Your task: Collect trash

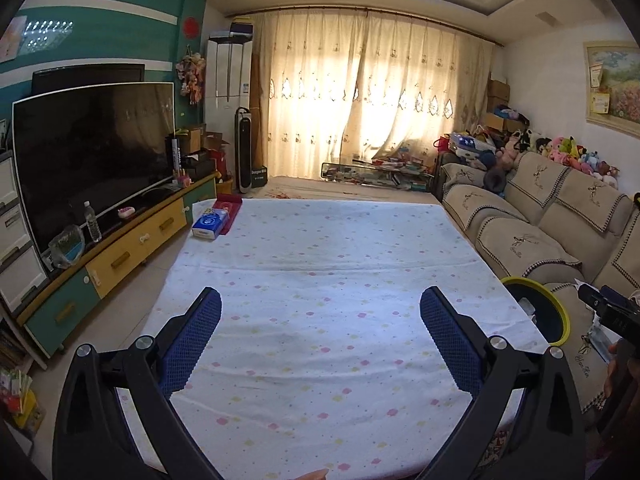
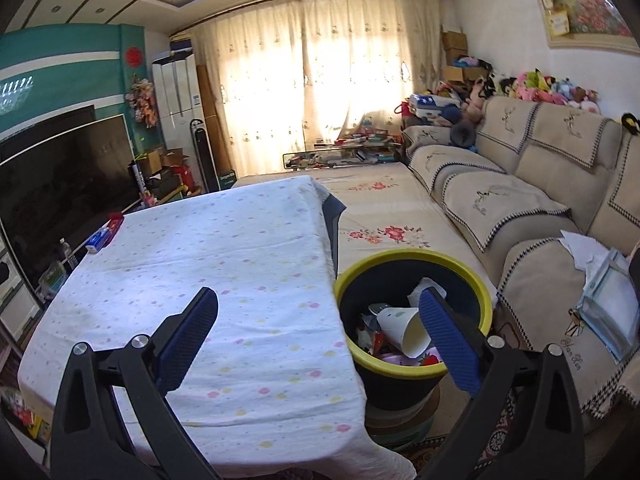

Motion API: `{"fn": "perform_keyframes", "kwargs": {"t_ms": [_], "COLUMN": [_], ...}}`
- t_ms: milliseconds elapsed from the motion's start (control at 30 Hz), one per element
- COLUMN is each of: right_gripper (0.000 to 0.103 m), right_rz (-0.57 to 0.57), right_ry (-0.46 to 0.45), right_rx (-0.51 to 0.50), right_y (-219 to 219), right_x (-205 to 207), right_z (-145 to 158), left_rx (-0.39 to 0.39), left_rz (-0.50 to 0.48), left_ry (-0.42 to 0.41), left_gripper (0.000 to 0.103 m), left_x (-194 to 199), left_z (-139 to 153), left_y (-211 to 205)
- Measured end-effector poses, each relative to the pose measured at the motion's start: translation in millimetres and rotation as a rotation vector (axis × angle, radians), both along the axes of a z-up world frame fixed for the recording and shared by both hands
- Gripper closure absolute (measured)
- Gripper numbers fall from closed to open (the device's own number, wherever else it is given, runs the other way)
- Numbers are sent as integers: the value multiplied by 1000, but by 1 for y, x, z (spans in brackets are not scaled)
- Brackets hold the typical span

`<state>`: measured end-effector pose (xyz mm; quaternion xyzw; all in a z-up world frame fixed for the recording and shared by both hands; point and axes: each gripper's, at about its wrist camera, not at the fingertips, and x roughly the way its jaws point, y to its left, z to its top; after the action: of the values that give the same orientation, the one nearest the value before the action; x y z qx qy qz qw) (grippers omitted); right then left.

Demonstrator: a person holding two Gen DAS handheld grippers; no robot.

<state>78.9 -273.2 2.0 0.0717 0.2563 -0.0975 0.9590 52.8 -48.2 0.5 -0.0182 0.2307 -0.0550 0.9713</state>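
Trash sits already in the dark round bin with the yellow-green rim, which stands just beside the right edge of the table under its white cloth dotted with pink and yellow flowers; a white paper cup lies tilted on top of coloured wrappers inside. Going from the left, we see a blue tissue pack lying on a red flat box at the far left corner of the cloth, and nothing else on it, so we judge the collecting nearly done. Our left gripper hovers over the cloth with its blue-padded fingers spread wide and empty. Our right gripper is spread wide and empty too, straddling the table edge and the bin. To finish well, we should check the beige sofa, where crumpled white paper lies near a bluish plastic packet, and carry any scrap directly above the bin's mouth before releasing.
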Motion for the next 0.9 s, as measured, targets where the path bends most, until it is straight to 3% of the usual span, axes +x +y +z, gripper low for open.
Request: {"fn": "perform_keyframes", "kwargs": {"t_ms": [167,467,900], "right_gripper": [7,7,7], "right_rz": [26,54,65], "right_ry": [-4,-19,-2], "right_rx": [-48,-73,-58], "right_y": [16,32,33], "right_x": [-7,-22,-18], "right_z": [11,20,14], "left_rx": [-46,-47,-32], "left_rz": [14,15,11], "left_ry": [-18,-53,-42], "left_gripper": [5,5,5], "left_x": [-25,-55,-49], "left_z": [5,14,14], "left_y": [14,9,-1]}}
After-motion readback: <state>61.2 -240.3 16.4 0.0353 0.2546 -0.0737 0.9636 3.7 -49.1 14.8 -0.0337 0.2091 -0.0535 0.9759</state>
